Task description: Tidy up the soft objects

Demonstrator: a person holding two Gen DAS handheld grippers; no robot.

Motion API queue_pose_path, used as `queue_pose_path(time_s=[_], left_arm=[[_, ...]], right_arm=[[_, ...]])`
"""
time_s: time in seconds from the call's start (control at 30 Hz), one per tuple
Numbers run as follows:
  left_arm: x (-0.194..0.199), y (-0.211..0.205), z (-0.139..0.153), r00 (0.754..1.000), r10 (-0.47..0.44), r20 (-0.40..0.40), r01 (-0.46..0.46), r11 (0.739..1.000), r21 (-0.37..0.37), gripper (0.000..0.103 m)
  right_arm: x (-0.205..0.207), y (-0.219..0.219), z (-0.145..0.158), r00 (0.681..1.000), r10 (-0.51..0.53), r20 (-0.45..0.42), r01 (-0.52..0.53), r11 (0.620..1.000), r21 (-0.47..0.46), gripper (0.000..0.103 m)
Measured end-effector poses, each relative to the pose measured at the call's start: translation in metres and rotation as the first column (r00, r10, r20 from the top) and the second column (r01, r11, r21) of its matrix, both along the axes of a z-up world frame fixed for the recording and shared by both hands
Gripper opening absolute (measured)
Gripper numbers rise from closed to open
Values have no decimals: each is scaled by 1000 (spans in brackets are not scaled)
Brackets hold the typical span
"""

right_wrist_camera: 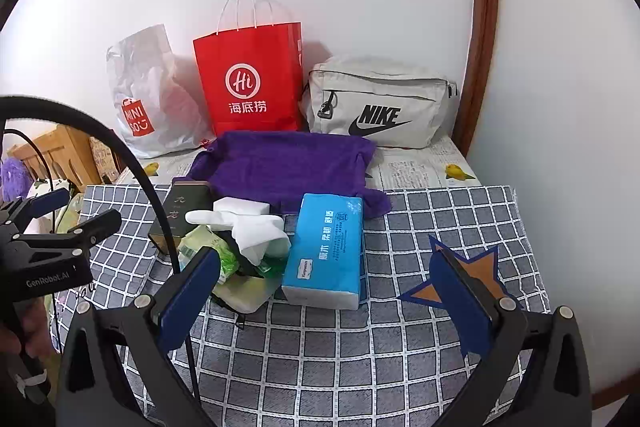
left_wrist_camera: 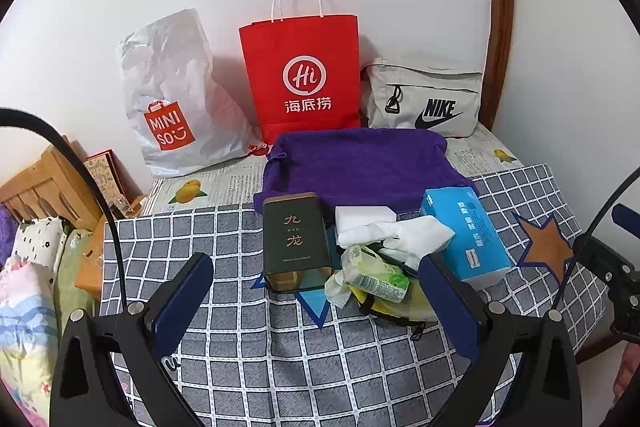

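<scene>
I found both the left gripper [left_wrist_camera: 316, 301] and right gripper [right_wrist_camera: 326, 297] fully spread and empty; the blue tissue pack [right_wrist_camera: 326, 251], mid-cloth, looked light and squashy, best pinched across its narrow sides

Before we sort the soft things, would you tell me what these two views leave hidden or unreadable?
- Red paper bag, Miniso bag and Nike bag: contents hidden by their own walls, both views.
- Dark tin: partly crossed by a black cable in the right wrist view.
- Items under the white tissue: buried in the pile, both views.
- Small print on the blue tissue pack: too small to read.
</scene>
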State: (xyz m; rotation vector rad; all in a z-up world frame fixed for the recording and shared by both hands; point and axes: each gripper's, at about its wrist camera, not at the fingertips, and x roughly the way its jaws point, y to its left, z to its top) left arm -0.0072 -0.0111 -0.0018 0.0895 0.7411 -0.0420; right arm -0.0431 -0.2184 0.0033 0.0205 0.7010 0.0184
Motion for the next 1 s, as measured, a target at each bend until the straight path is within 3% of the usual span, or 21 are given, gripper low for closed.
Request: queue_pose_path(time_s=[1.0], left_arm=[[-3, 7, 6, 1000, 8, -1, -8, 1000, 4, 103]], right_arm=[[-1, 10, -1, 1000, 17, -5, -17, 1000, 7, 103]])
